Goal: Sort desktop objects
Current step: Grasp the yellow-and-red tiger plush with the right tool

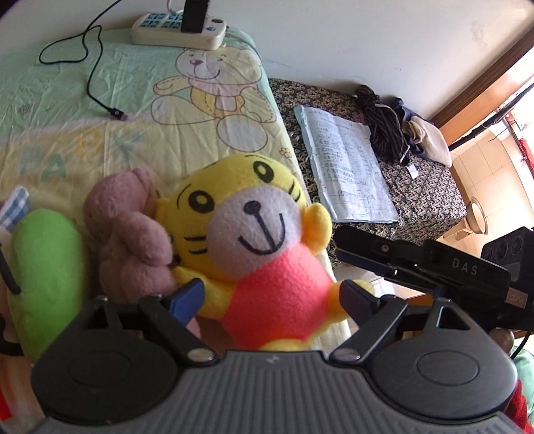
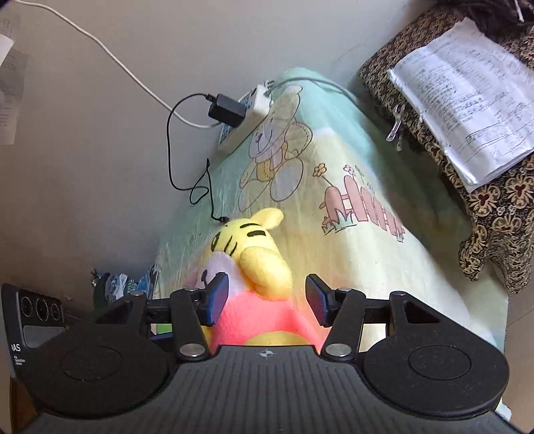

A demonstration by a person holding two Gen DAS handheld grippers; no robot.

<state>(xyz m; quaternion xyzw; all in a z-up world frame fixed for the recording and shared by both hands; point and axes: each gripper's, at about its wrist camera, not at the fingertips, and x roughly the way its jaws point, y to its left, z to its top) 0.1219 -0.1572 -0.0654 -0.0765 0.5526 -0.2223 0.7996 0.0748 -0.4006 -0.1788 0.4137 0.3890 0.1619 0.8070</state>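
A pastel cartoon-bear cloth (image 1: pixel 140 110) covers the table, with a dark patterned cloth (image 1: pixel 420 187) on the lower surface beside it carrying a stack of handwritten papers (image 1: pixel 347 163). At the table's near edge sits the yellow tiger plush (image 1: pixel 253 233) in its pink shirt, pressed against a mauve plush (image 1: pixel 130 230) and a green plush (image 1: pixel 46 267) on its far side. The left gripper (image 1: pixel 272 297) brackets the tiger's body with fingers spread, apparently touching its arms without squeezing. The right gripper (image 2: pixel 267 298) is likewise released around the tiger's arm. A white power strip (image 1: pixel 180 28) lies at the far edge, a black cable (image 1: pixel 93 66) trailing from it.
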